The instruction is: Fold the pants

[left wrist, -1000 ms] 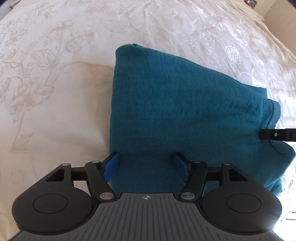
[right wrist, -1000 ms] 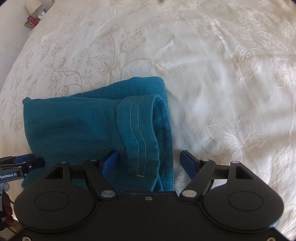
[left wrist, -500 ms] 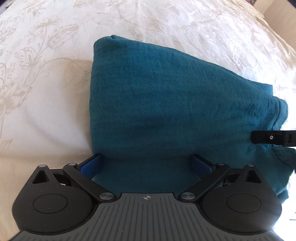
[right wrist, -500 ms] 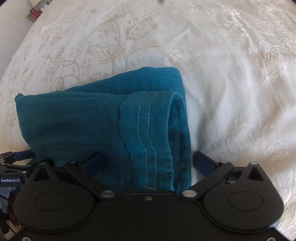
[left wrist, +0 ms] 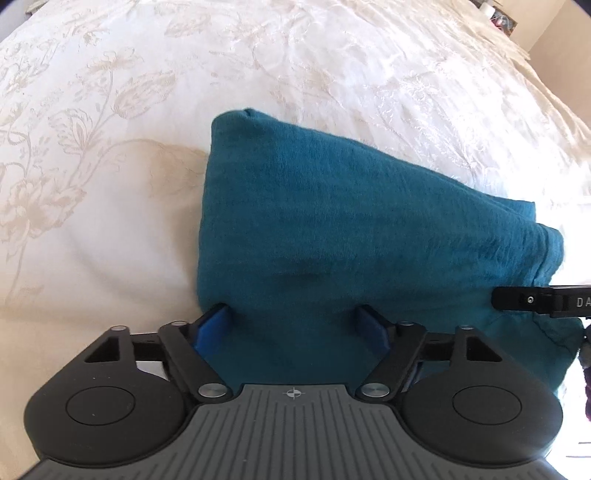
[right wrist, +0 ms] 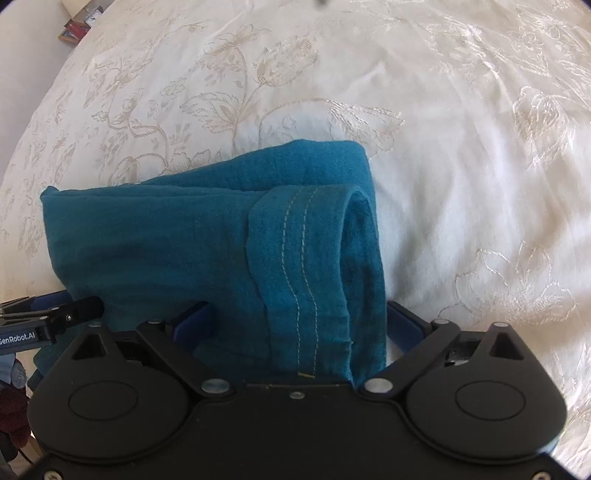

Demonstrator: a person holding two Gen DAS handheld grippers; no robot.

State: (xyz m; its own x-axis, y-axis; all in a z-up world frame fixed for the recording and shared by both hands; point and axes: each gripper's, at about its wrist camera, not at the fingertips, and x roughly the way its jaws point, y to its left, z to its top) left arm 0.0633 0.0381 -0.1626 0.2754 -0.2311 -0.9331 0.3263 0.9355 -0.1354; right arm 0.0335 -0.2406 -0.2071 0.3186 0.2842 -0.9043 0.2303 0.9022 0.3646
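Observation:
The teal pants (left wrist: pixel 362 236) lie folded into a thick bundle on the bed. My left gripper (left wrist: pixel 291 328) is open, its blue fingers (left wrist: pixel 212 326) straddling the near edge of the bundle. My right gripper (right wrist: pixel 299 325) is open too, its jaws either side of the hemmed leg end with white double stitching (right wrist: pixel 303 280). The same pants fill the right wrist view (right wrist: pixel 177 243). Each view shows the other gripper's tip at its side: the right gripper in the left wrist view (left wrist: pixel 543 301), the left gripper in the right wrist view (right wrist: pixel 48 317).
A cream bedspread (left wrist: pixel 110 184) with embroidered flowers covers the bed on all sides of the pants (right wrist: pixel 480 166). A wall and small objects show at the far corners (right wrist: pixel 77 27).
Both grippers opened wide half a second ago and have since narrowed somewhat around the bundle's near edge. The left view pulled back slightly; the pants stayed in place.

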